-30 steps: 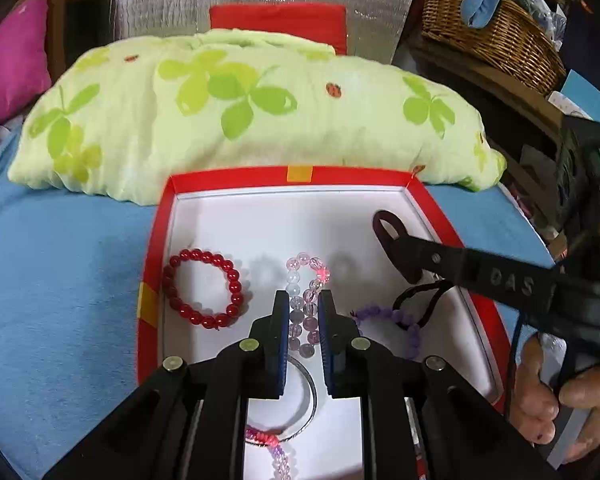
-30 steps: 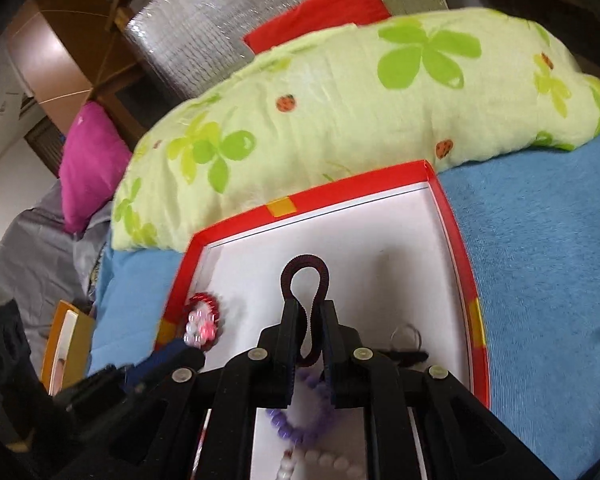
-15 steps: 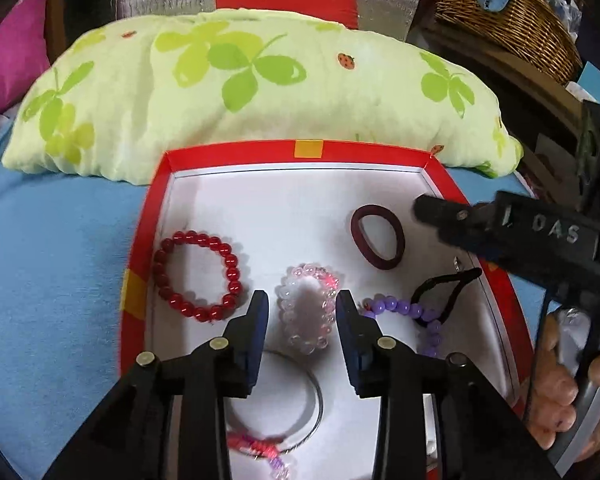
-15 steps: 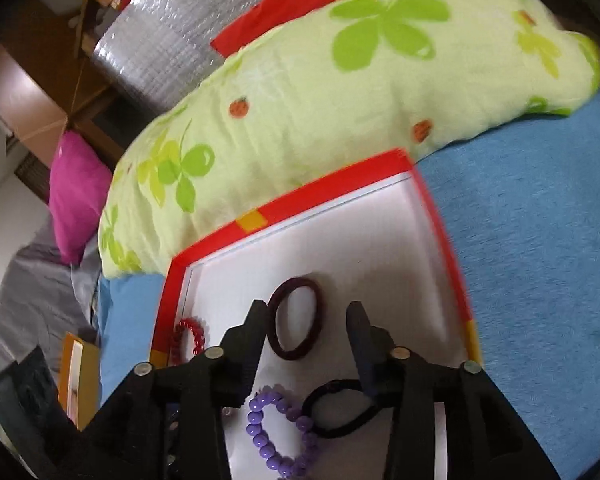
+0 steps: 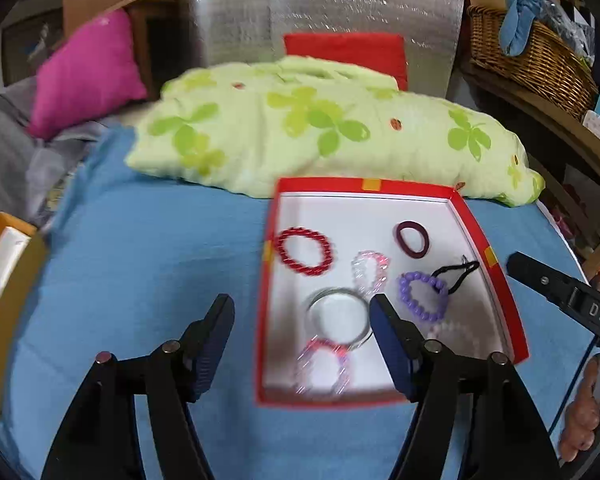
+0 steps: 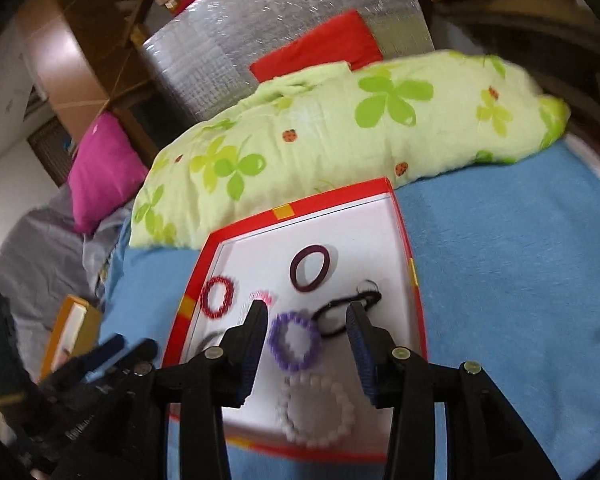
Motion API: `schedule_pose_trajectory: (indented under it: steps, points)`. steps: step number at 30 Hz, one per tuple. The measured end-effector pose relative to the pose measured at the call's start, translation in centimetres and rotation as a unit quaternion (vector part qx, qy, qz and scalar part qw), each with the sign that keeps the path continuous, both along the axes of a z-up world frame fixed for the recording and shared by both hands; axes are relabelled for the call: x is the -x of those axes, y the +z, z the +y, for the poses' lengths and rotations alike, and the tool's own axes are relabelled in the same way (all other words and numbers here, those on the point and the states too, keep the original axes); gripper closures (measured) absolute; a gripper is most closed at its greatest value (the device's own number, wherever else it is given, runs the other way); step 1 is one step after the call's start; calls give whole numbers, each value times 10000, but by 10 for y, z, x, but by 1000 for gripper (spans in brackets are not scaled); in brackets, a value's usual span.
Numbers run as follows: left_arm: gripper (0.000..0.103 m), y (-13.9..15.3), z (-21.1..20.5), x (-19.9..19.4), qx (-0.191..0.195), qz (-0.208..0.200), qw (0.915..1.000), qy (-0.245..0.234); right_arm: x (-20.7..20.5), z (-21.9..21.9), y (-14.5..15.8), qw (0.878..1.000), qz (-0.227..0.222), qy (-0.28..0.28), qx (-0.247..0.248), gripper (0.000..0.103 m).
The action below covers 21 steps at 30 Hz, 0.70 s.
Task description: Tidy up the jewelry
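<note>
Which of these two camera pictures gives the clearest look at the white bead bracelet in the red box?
The right wrist view: the white bead bracelet lies whole between the open right claw's fingers, though slightly blurred. In the left wrist view only a faint arc shows beside the left claw's finger.

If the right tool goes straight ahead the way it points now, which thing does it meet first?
Probably the purple bead bracelet, lying in the red box between the right tool's open, empty fingers. The black hair tie is close beside it, so depth leaves some doubt.
</note>
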State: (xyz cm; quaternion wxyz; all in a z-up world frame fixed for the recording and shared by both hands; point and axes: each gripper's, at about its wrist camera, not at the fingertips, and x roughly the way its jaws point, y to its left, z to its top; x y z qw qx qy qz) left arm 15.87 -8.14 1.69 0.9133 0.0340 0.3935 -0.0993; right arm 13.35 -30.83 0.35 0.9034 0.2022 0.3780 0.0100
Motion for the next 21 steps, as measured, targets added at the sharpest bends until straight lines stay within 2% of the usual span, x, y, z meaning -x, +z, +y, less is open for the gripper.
schedule_pose_trajectory:
  steps: [2,4,7,16,21]
  points:
    - [29,6,7,16,-137,-155,9998,53,22,9,7,9997,-97,53,224,59]
    - [28,11,14,32,-270,-341,9990,106,41,16,11,9991,-158,77,391,51]
    - [27,16,26,58,-408,-537,9975,194,68,29,16,9974,-277,100,653,50]
    - [25,20,44,103,-608,-781,9945,345,138,60,24,9913,-643,240,1121,50]
    - [24,19,47,116,-482,-765,9955,293,159,67,23,9887,-741,237,1278,50]
